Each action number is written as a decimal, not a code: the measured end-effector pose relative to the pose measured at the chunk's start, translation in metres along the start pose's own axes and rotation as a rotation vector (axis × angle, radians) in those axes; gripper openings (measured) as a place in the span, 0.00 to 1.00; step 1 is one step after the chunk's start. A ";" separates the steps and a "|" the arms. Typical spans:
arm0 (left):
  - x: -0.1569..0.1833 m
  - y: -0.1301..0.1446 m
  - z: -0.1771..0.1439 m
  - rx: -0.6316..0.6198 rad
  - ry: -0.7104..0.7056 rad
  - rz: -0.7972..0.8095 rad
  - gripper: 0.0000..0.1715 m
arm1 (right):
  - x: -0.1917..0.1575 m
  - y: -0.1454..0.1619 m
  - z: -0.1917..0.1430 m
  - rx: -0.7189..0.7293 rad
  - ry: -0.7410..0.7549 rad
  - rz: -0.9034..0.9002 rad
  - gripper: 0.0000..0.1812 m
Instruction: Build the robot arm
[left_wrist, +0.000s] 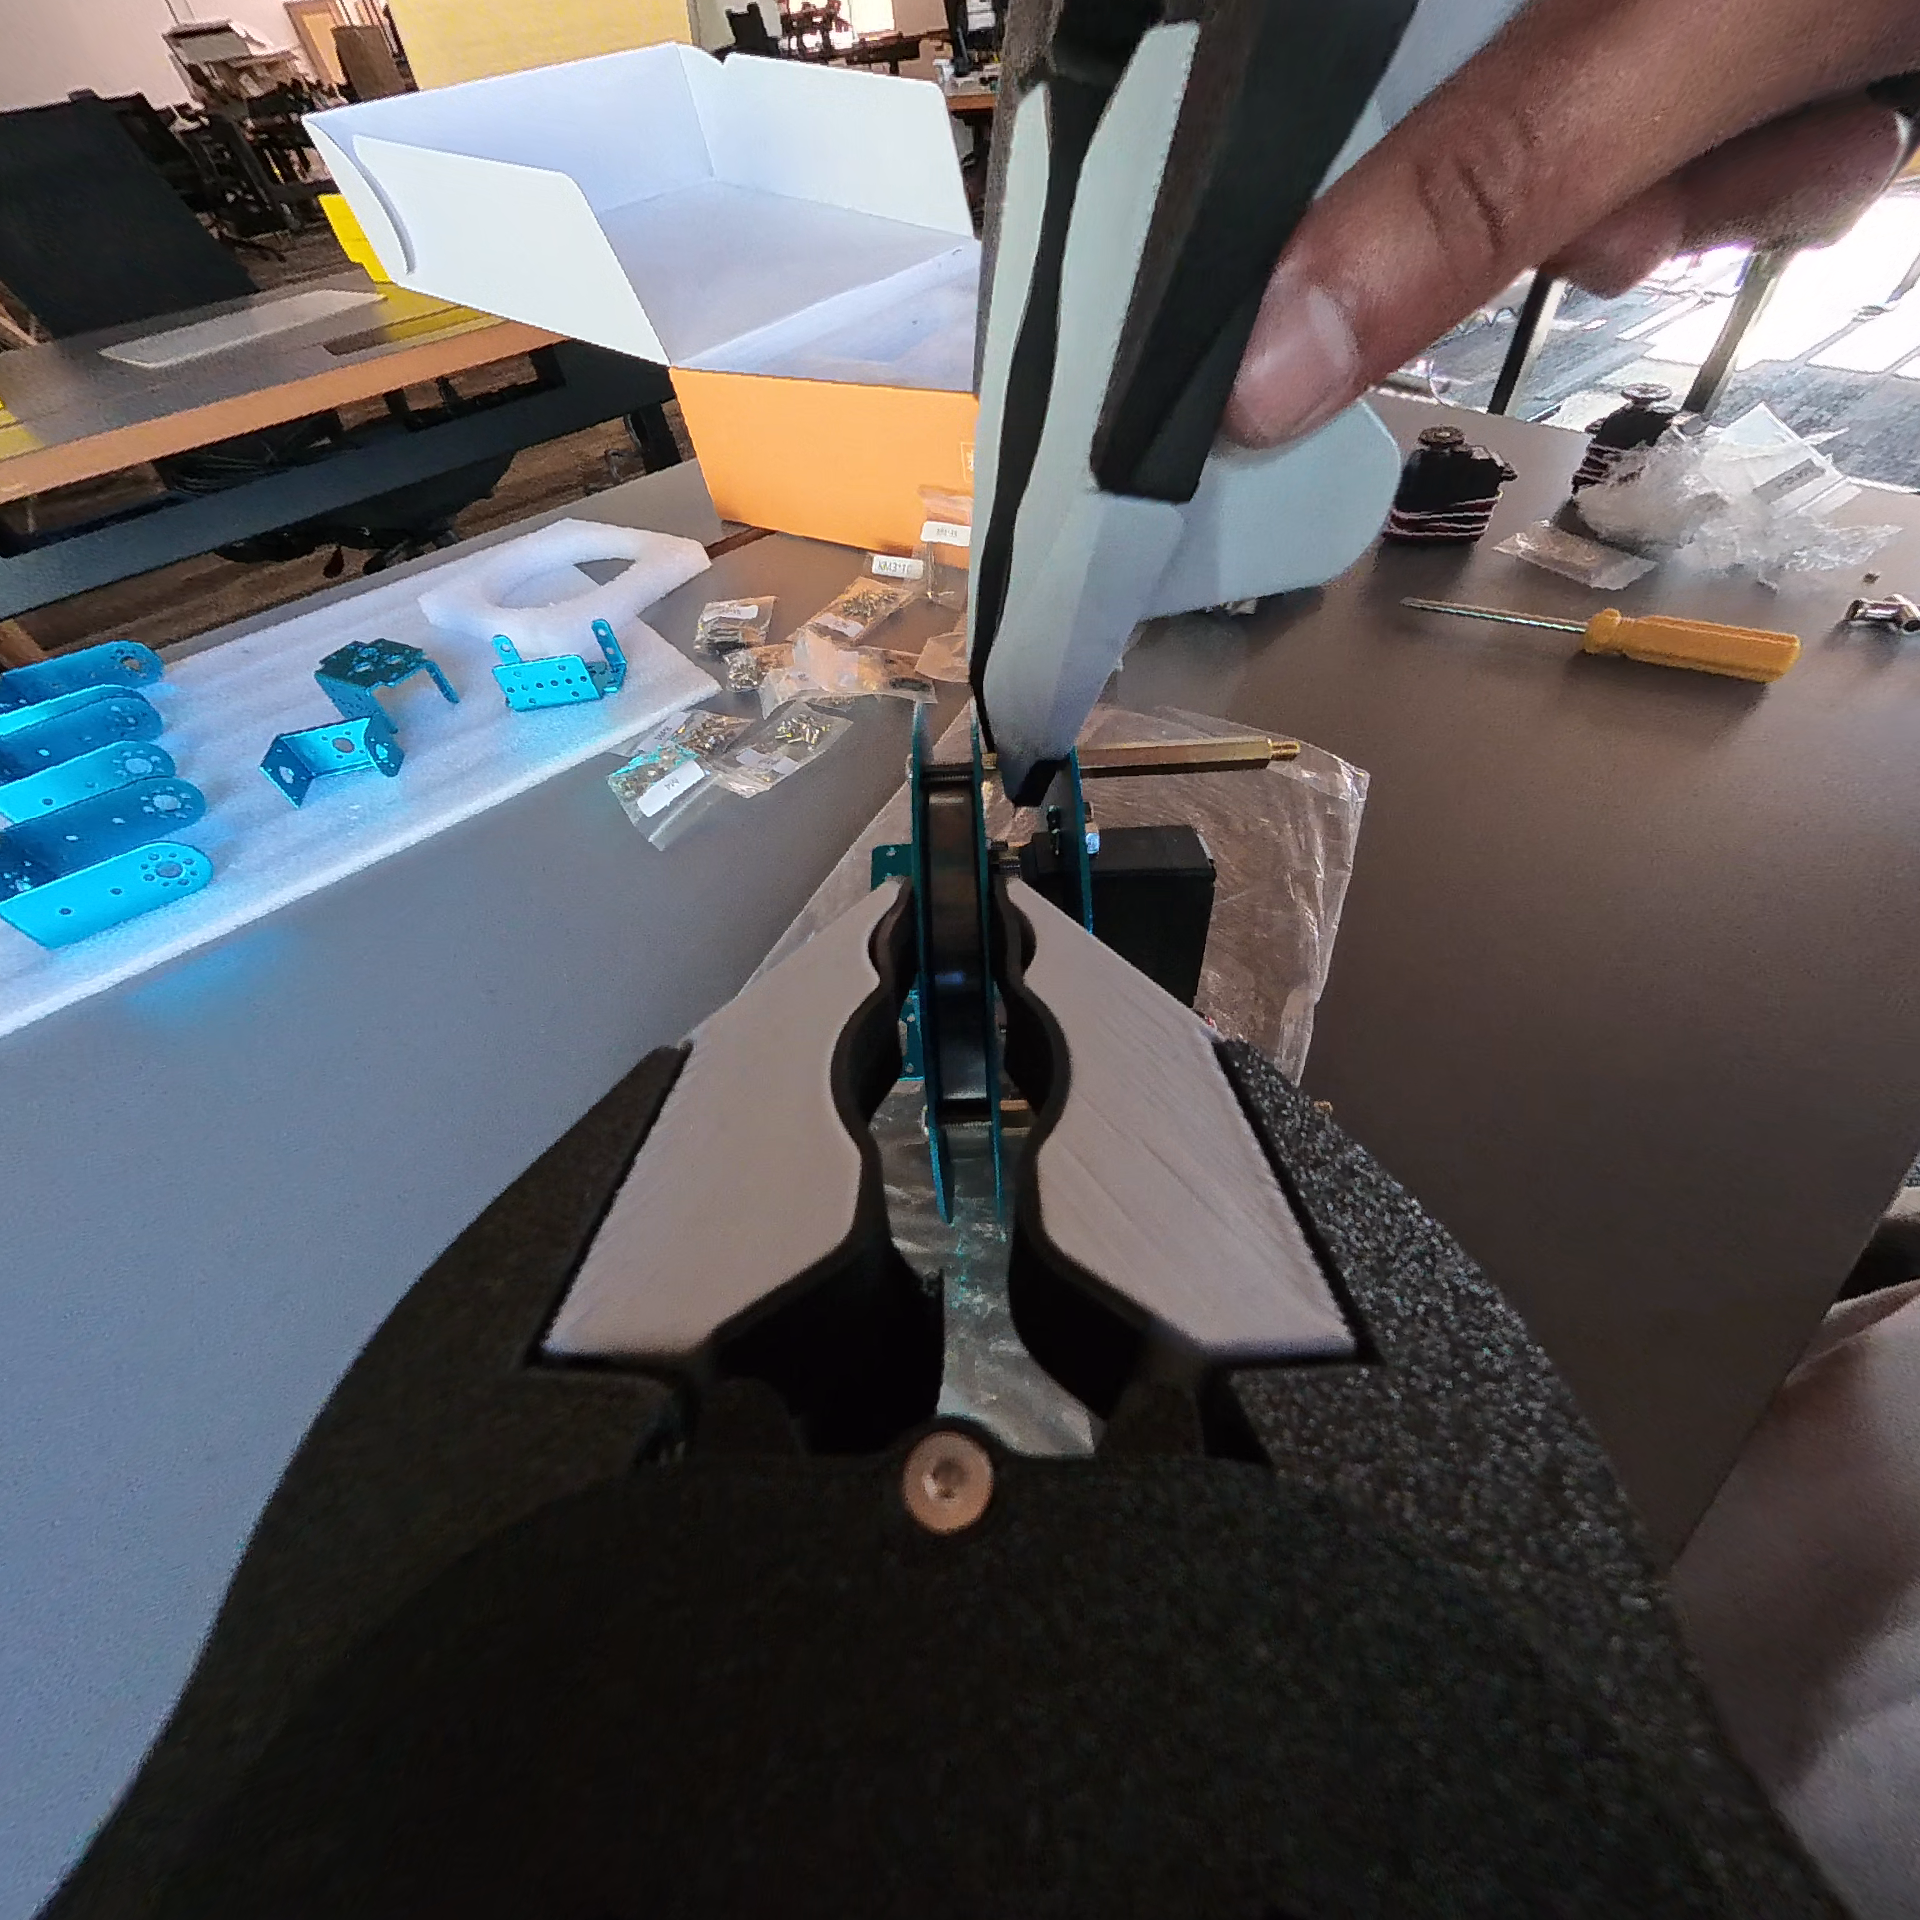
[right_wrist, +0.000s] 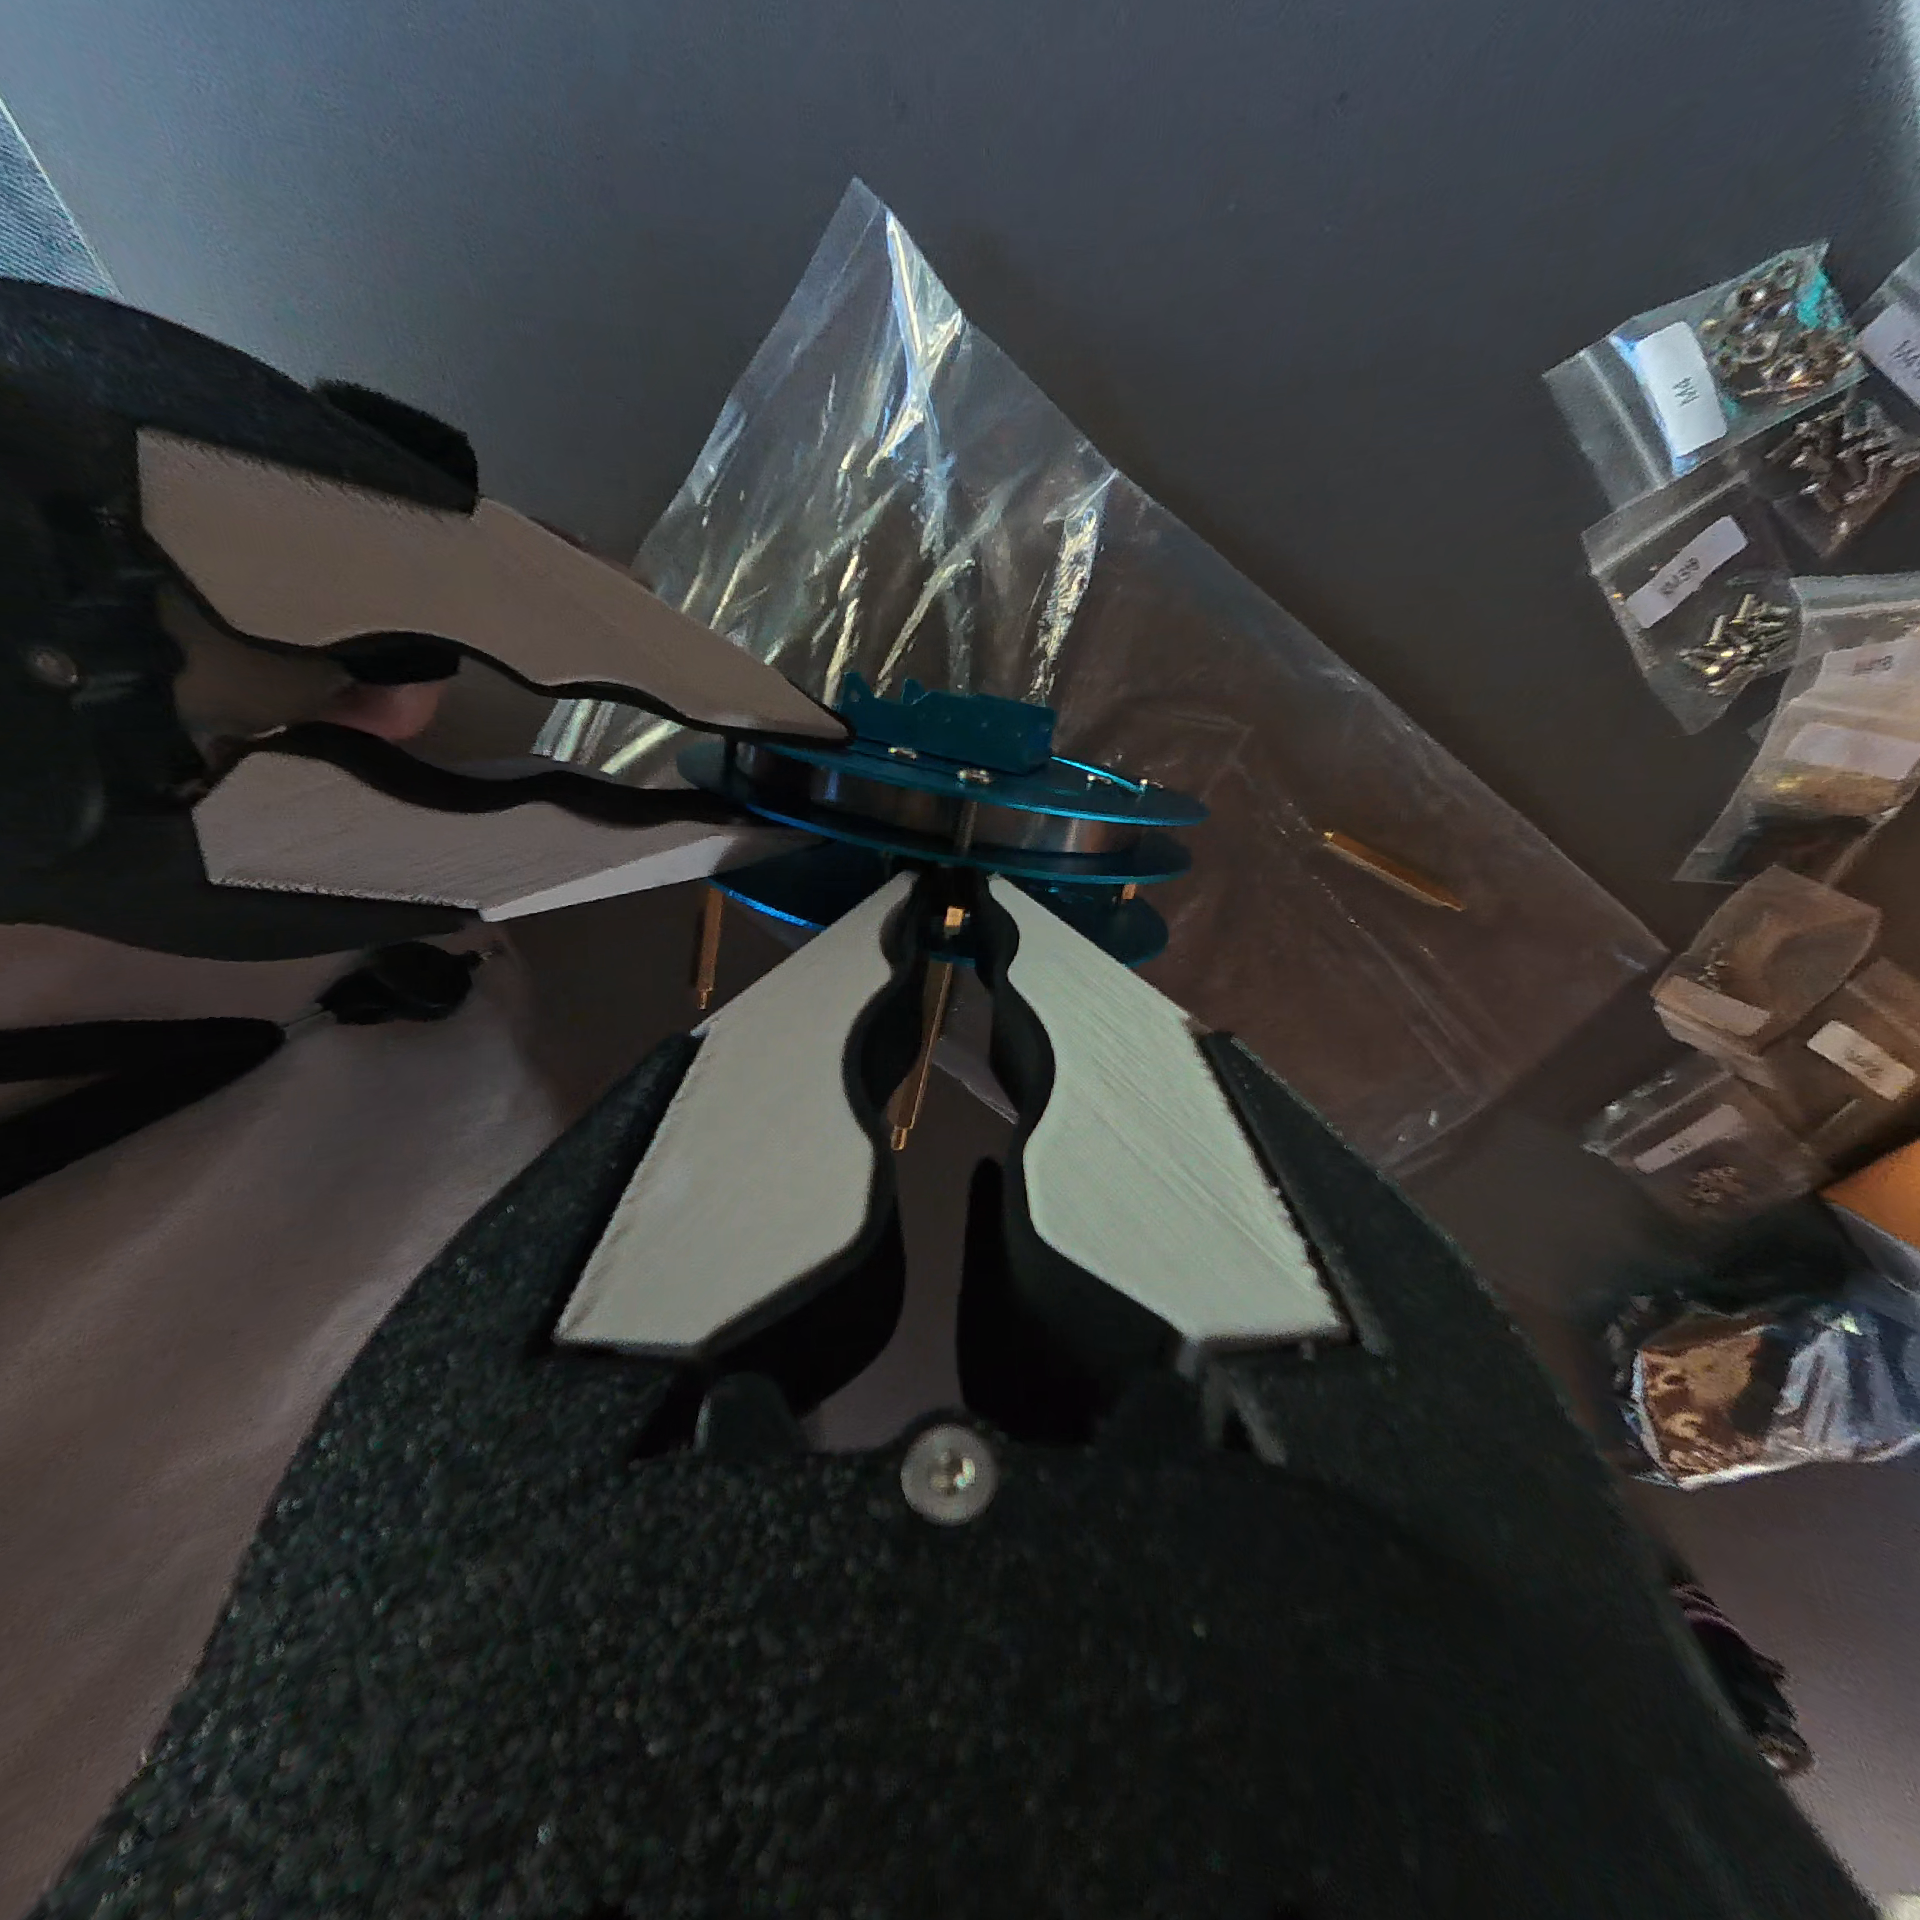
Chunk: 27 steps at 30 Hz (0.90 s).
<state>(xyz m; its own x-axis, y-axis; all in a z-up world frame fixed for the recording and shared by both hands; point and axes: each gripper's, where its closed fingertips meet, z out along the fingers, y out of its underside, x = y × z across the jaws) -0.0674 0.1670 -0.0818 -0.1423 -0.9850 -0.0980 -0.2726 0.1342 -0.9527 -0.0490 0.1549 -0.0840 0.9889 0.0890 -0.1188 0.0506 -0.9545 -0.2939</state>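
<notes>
A blue disc assembly (left_wrist: 951, 997), made of round blue plates with a dark ring between them, is held edge-on above a clear plastic bag (left_wrist: 1278, 894). My left gripper (left_wrist: 956, 904) is shut on its plates. In the right wrist view the assembly (right_wrist: 935, 821) lies flat, and the left gripper (right_wrist: 795, 779) comes in from the left. My right gripper (right_wrist: 948, 894) is shut on a brass standoff (right_wrist: 925, 1039) that hangs from the lowest plate. In the left wrist view the right gripper (left_wrist: 1013, 779) reaches down from above, held by a person's hand (left_wrist: 1455, 229).
Blue metal brackets (left_wrist: 343, 707) lie on white foam (left_wrist: 312, 831) at the left. Small screw bags (left_wrist: 769, 686) and an open orange box (left_wrist: 821, 457) sit behind. A yellow screwdriver (left_wrist: 1683, 644) and black servos (left_wrist: 1444, 499) lie at the right. A loose standoff (right_wrist: 1392, 873) rests on the bag (right_wrist: 1039, 540).
</notes>
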 end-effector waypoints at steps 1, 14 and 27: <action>0.000 0.000 0.000 0.000 0.000 -0.002 0.07 | -0.001 0.000 0.000 0.003 -0.039 0.021 0.03; 0.000 0.001 -0.001 0.002 -0.002 0.002 0.07 | -0.005 0.000 -0.004 0.062 -0.131 0.080 0.13; 0.002 0.000 -0.001 0.011 -0.021 0.018 0.07 | -0.007 -0.001 -0.003 0.062 -0.705 0.406 0.02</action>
<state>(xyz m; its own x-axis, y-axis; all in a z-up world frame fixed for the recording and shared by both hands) -0.0684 0.1653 -0.0818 -0.1275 -0.9845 -0.1208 -0.2593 0.1507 -0.9540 -0.0553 0.1545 -0.0803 0.6073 -0.0828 -0.7902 -0.3215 -0.9351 -0.1491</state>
